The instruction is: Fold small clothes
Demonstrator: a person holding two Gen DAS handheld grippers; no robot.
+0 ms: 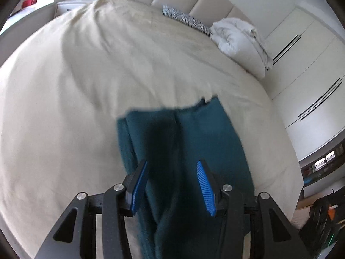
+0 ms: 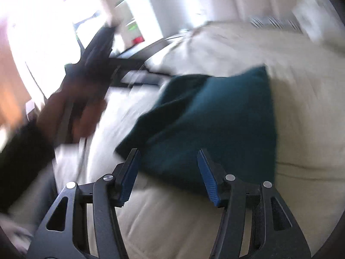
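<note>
Jaws of the left gripper (image 1: 172, 172) are parted astride the folded teal knit garment (image 1: 194, 133), unclamped; the right gripper (image 2: 168, 164) (blurred) is likewise spread, holding nothing, angled down over the cream bedspread (image 1: 86, 75).

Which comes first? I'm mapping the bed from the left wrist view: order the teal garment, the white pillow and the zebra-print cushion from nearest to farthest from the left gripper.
1. Teal garment: between the open jaws of the left gripper.
2. White pillow: far right, by the headboard.
3. Zebra-print cushion: just beyond, further left.
</note>
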